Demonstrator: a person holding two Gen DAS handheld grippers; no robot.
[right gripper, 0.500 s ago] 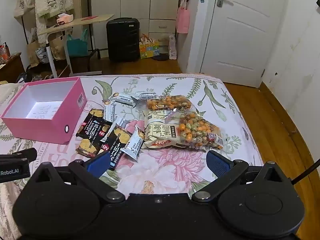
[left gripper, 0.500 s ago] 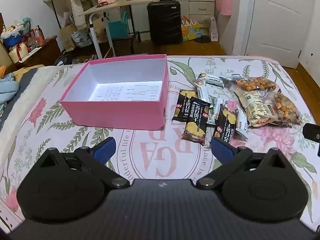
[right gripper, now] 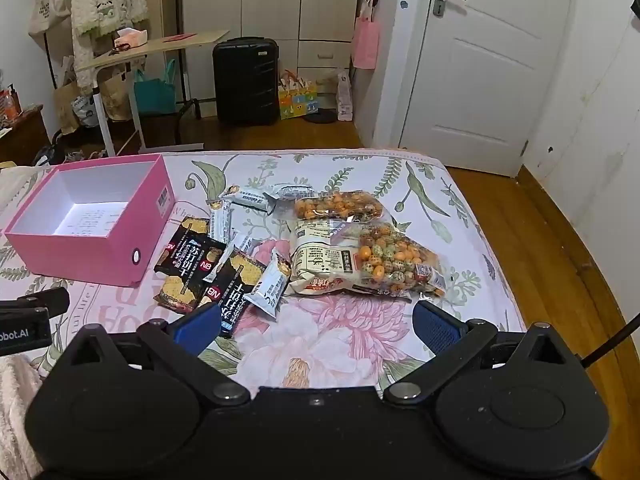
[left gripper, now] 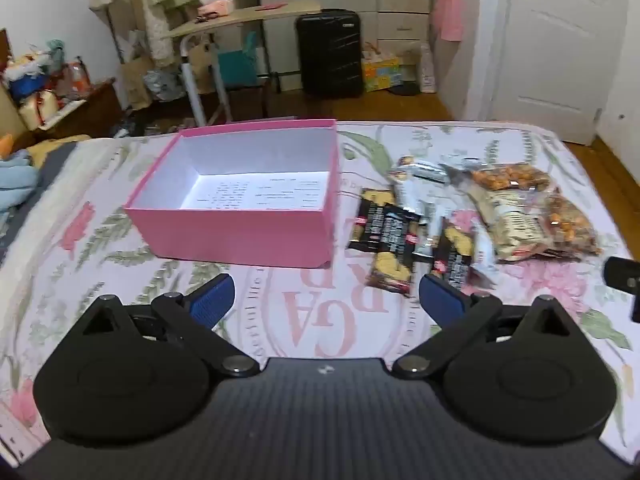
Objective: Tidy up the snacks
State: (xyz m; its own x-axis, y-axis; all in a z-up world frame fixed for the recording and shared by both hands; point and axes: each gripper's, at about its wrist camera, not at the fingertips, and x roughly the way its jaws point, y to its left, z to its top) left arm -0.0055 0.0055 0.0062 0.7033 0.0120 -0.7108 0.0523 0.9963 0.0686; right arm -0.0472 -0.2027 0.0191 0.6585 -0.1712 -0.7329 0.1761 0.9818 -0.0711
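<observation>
A: Pink cardboard, item one: the pink box [left gripper: 240, 236], lid off, white inside, nothing in it but printed text on the floor. It sits on the floral bedspread [right gripper: 320, 344], at ten o'clock from the right gripper [right gripper: 316, 326] and at twelve from the left gripper [left gripper: 326, 300].

B: Item two, the snacks?

A: One loose heap just right of the box, not touching it as far as I can tell. Black cracker packets [right gripper: 188, 264] nearest the box, overlapping one another; silver-white bars [right gripper: 270, 286] among them; two clear bags of coated nuts [right gripper: 372, 260] at the twelve-to-one o'clock side of the right gripper.

B: Grippers?

A: Both spread wide, nothing between the blue pads [right gripper: 436, 326], both angled down at the bed, neither touching a packet.

B: Best handling?

A: My judgement: begin with a top packet at the heap's edge, pinch across its narrow width, lift clear of the box wall before setting down. Flat film on soft bedding may slip or drag its neighbour.

B: Obstructions?

A: The overlaps, chiefly. The black suitcase [right gripper: 246, 80], the side table [left gripper: 240, 20] and the white door [right gripper: 492, 80] stand at twelve o'clock, well apart.
</observation>
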